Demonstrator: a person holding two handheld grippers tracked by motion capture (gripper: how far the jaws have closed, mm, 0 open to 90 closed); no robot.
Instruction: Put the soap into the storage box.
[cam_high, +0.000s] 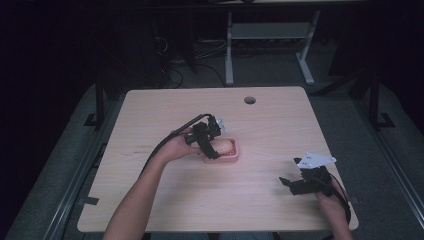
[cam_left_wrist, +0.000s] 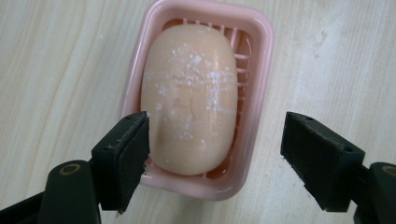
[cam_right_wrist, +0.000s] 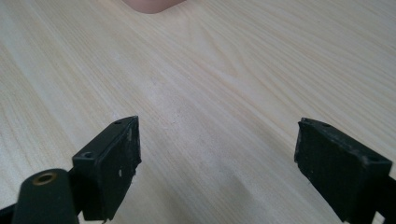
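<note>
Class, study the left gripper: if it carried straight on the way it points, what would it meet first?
Most likely the soap lying in the pink dish; the open left gripper straddles both, though depth is uncertain.

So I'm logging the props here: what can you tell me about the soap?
The soap is a rounded, oval, peach-coloured bar, dusted and streaked with white powdery marks. It lies flat in a pink slatted soap dish on the wooden table. The left gripper hovers over it, jaws open on either side; whether they touch it is unclear.

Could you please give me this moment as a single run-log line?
left gripper: open, above soap | soap: in pink dish | right gripper: open, over bare table
</note>
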